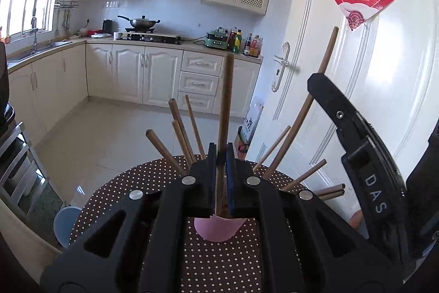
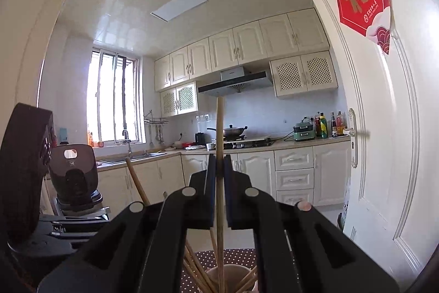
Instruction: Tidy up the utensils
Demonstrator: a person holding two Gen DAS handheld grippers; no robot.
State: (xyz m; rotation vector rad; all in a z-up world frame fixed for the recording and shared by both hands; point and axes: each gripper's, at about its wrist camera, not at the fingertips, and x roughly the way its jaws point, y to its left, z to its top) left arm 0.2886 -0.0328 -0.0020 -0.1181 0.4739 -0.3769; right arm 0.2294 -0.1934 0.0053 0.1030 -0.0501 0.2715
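Two grippers, left gripper (image 1: 221, 155) and right gripper (image 2: 219, 164), fingers each pinching one chopstick (image 1: 226, 100).

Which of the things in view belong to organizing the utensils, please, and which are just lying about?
Job: dark chopstick clamped in left gripper; pale chopstick clamped in right gripper; loose chopsticks fanned out; holder cup.

Lying about: wok, sauce bottles, green cooker, blue stool.

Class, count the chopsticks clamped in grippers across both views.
2: one chopstick in the left gripper, another in the right gripper. More stand loose in the cup; some may be hidden.
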